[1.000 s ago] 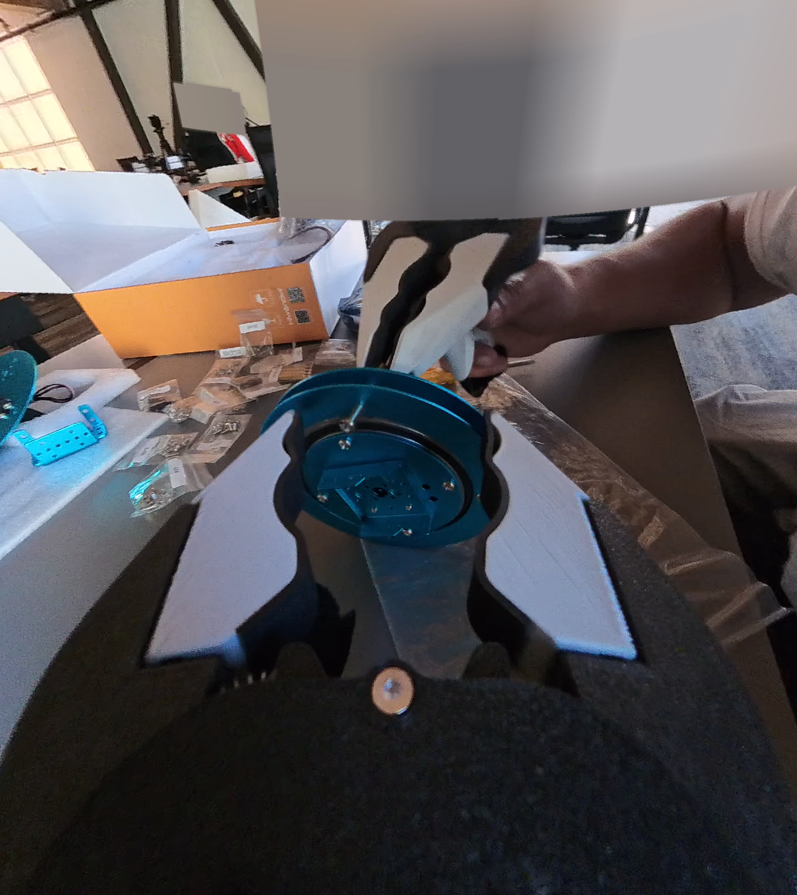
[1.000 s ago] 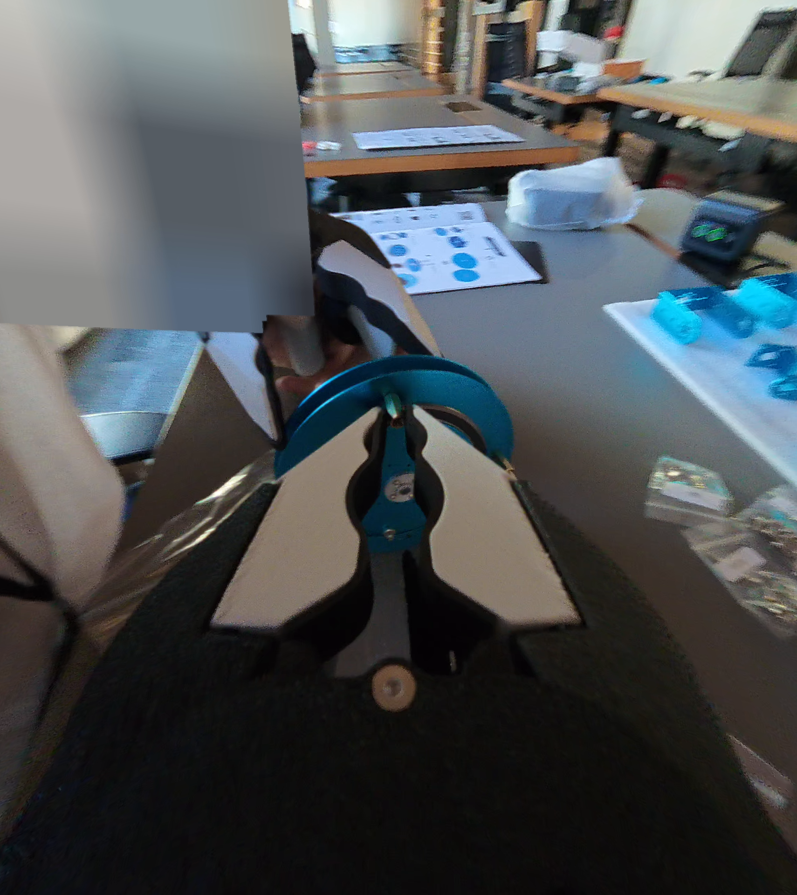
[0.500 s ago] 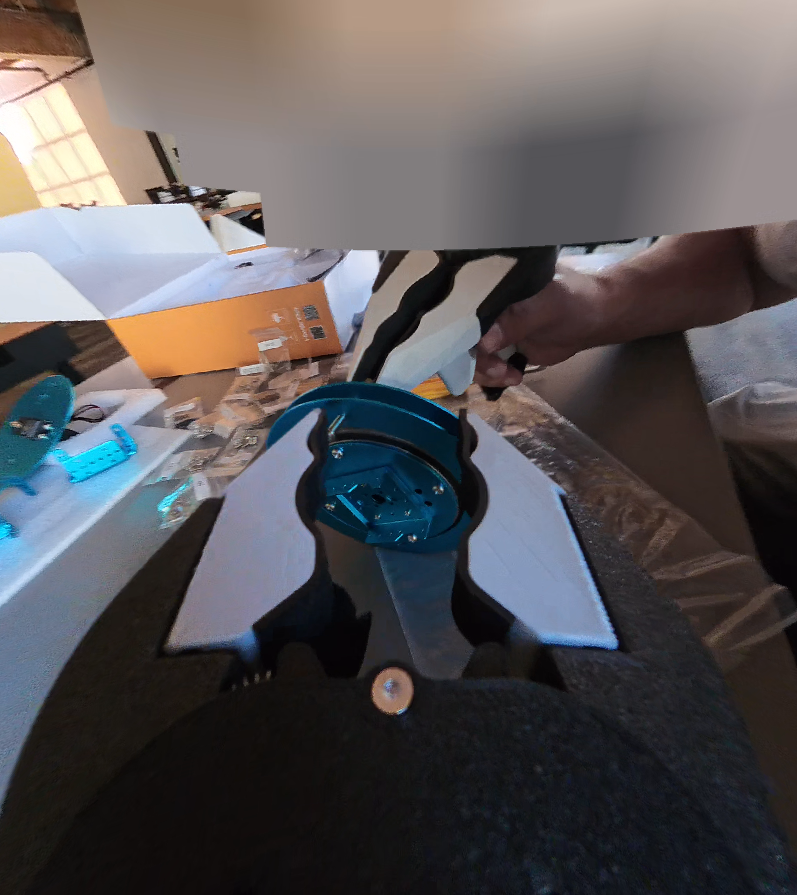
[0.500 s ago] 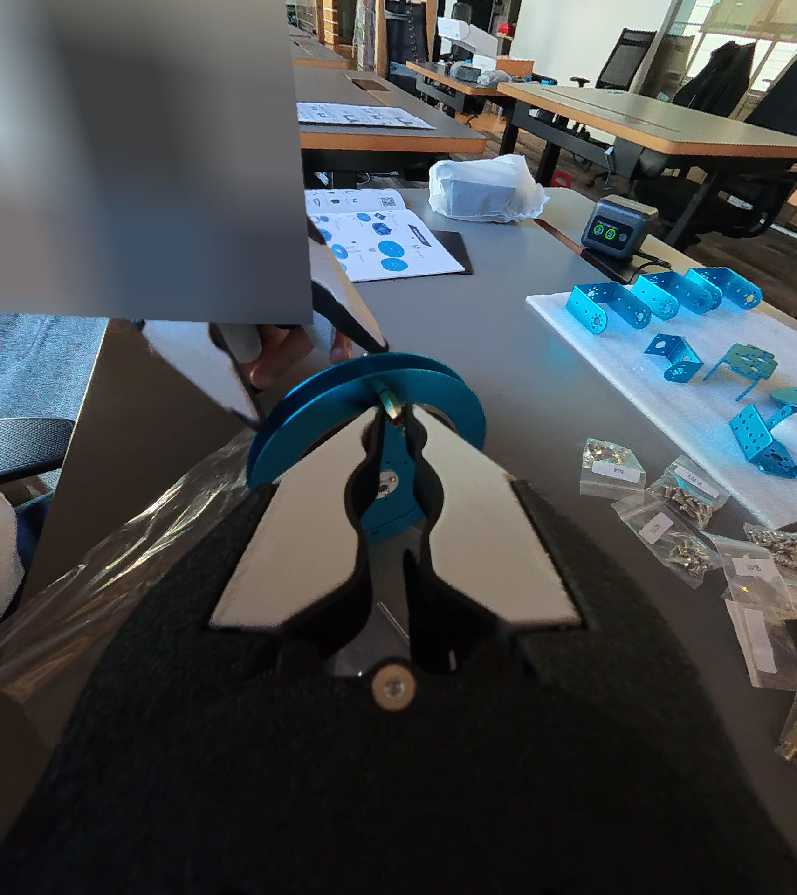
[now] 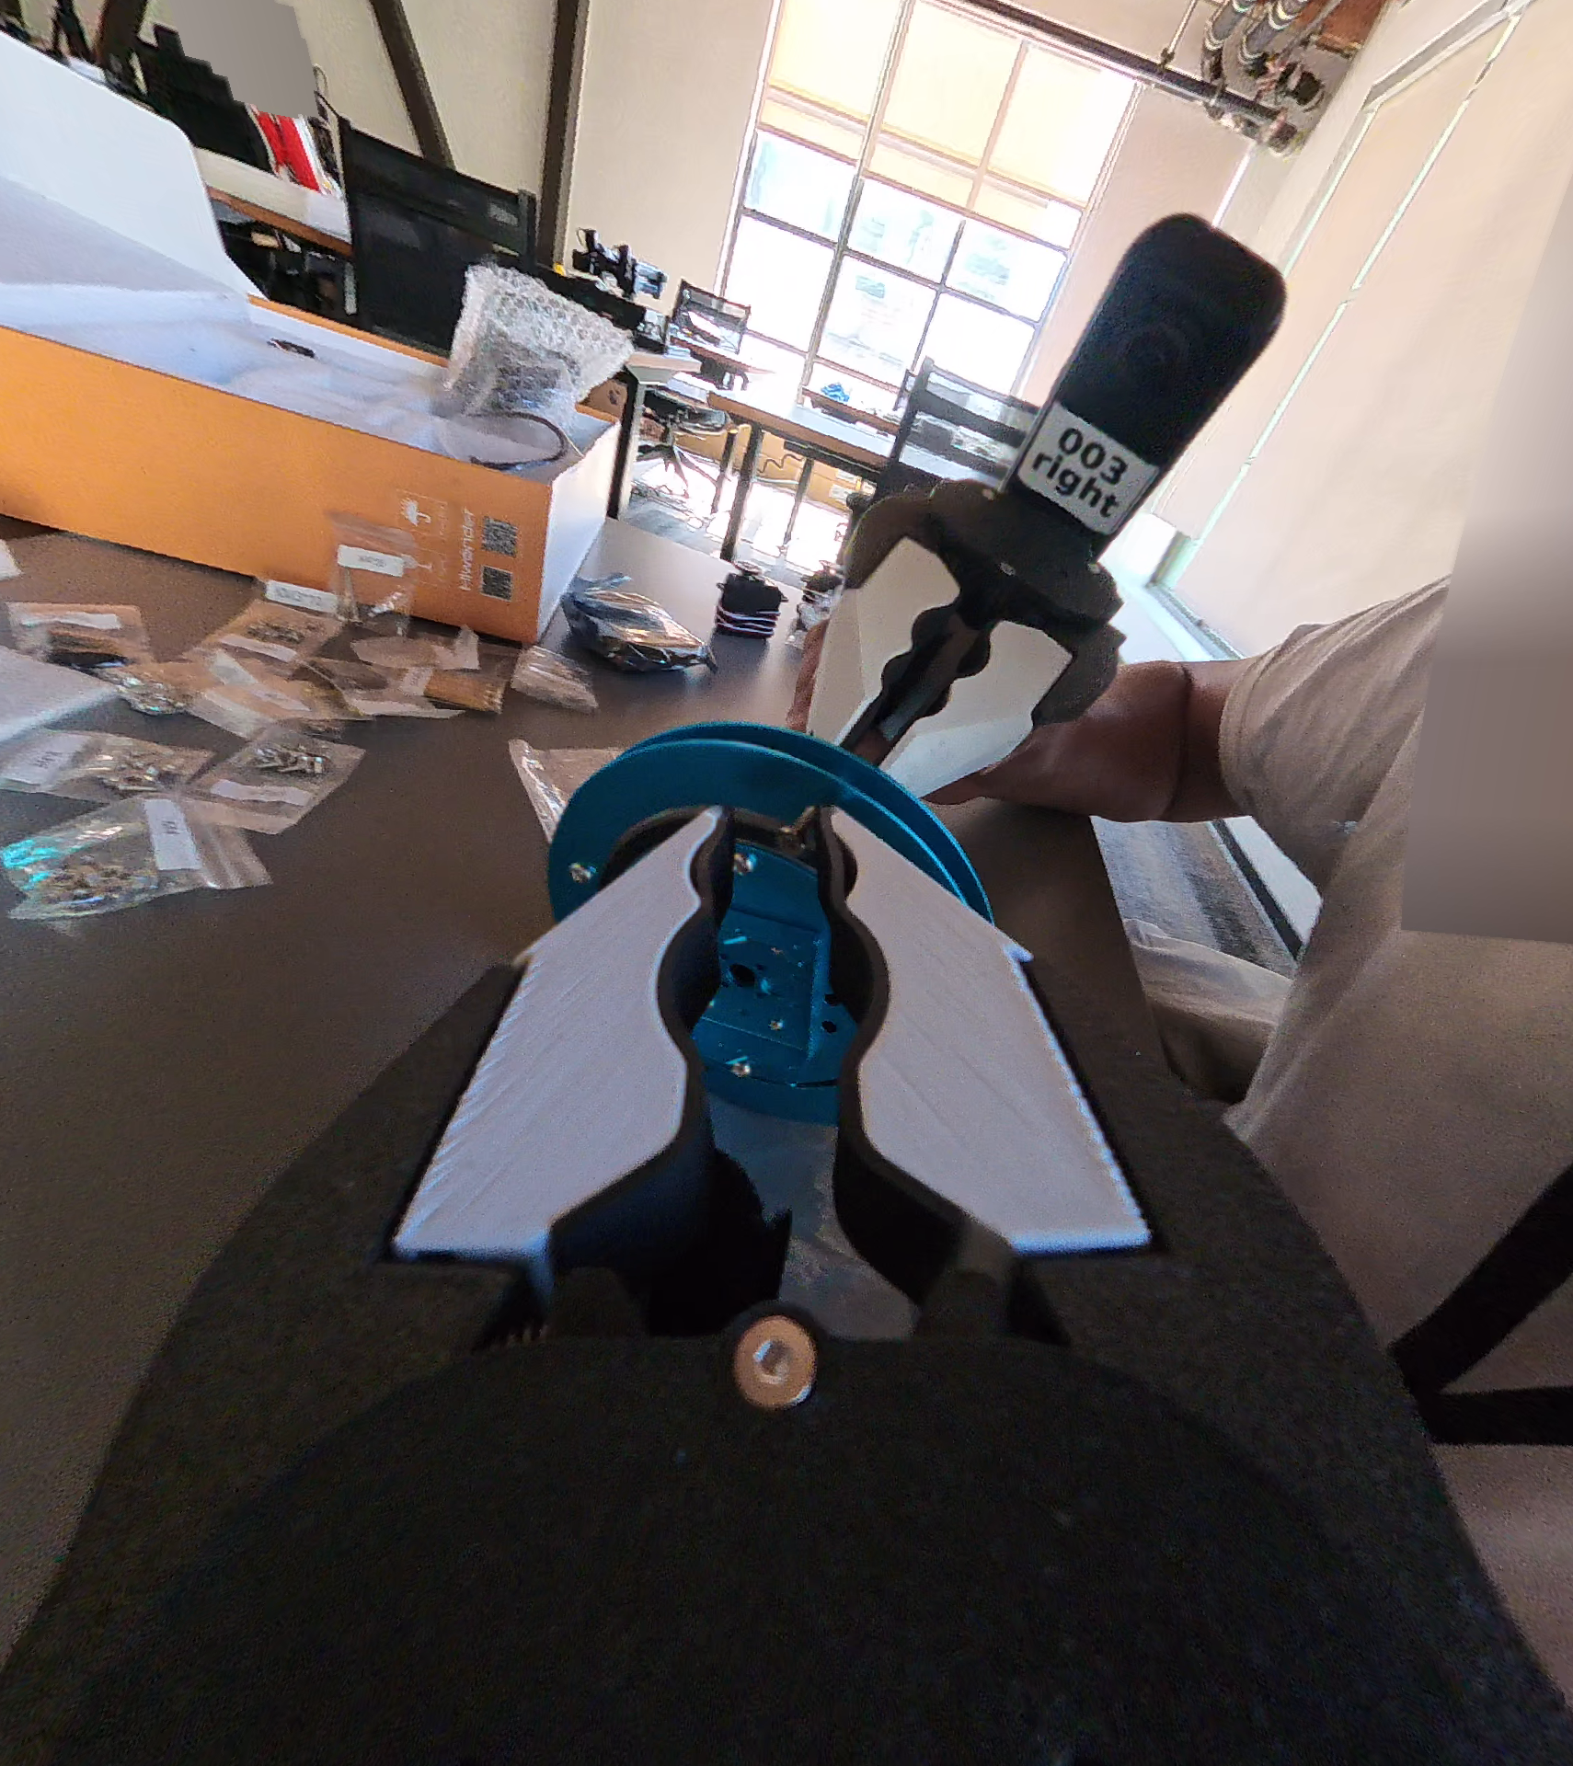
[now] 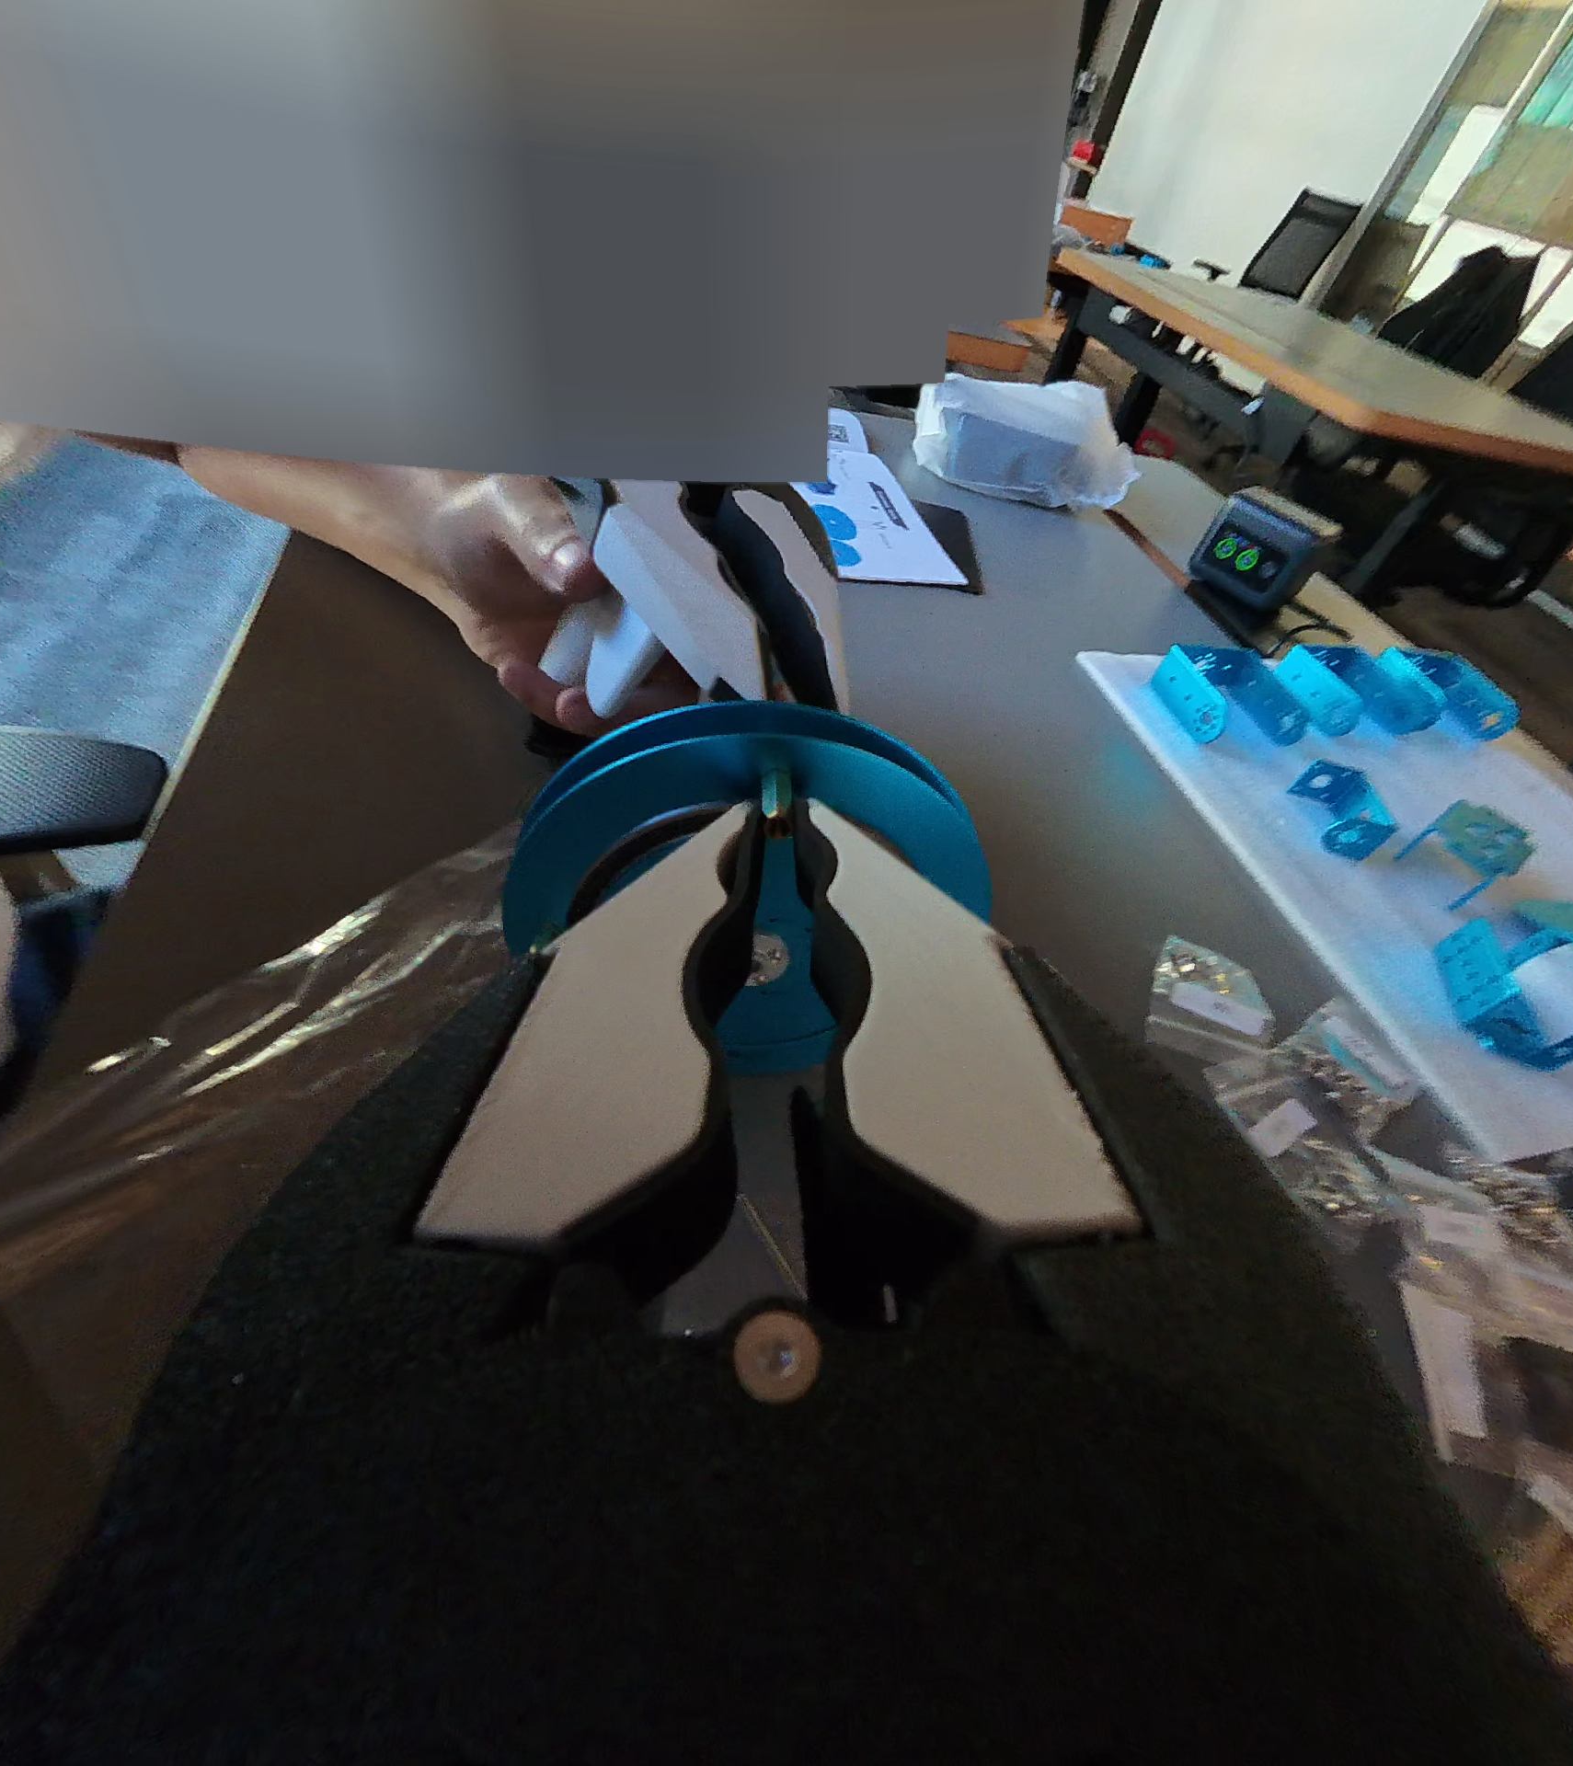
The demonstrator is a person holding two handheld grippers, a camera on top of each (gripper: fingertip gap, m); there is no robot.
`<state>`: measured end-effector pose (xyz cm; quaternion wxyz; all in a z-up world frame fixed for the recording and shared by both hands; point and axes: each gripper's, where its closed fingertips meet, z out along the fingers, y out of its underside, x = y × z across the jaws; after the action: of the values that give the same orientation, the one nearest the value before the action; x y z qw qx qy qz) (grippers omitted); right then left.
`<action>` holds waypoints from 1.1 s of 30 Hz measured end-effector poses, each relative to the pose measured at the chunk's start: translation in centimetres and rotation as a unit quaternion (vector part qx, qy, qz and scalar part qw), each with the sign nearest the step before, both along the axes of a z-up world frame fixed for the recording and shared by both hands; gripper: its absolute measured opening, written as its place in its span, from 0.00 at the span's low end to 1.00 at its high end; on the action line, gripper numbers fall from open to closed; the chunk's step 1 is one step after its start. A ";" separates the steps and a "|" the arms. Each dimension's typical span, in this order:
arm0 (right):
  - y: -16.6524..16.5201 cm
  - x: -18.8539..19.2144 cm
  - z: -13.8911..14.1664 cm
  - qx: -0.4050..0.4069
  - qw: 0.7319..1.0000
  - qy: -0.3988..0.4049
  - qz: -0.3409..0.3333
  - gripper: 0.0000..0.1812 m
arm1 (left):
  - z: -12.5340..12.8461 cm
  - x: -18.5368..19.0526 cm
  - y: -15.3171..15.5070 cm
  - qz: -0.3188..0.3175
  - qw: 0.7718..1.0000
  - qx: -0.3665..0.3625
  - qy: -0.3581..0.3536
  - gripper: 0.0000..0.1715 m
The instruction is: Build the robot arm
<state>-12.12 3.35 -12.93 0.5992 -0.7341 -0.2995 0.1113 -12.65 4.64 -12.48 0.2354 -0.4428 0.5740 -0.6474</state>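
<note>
Left wrist view: left gripper (image 5: 768,822) clasps blue wheel assembly (image 5: 764,994).

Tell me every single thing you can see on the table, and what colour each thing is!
round disc assembly: one, blue metal, between both grippers
square bracket: one, blue, on the disc assembly's face
brackets: several, bright blue, on the white foam sheet
small bags of screws: many, clear, scattered on the grey table
box: one, orange and white, open, far side
bubble wrap bundle: one, clear, in the box
booklet: one, white with blue pictures
wrapped block: one, grey in white plastic
small device: one, dark, green lights
left hand-held gripper: black, white fingers, around the bracket side
right hand-held gripper: same, pinching the disc assembly edge-on
</note>
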 end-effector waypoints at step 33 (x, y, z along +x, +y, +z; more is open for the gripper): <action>-1.1 -0.9 -0.2 -0.221 0.945 0.231 0.076 0.02 | 0.0 -0.9 -1.9 -0.095 0.989 -0.099 0.049 0.01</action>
<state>-13.07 2.26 -13.17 0.4646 -0.7773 -0.1755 0.3861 -13.54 2.74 -12.46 0.0996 -0.4382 0.5578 -0.6978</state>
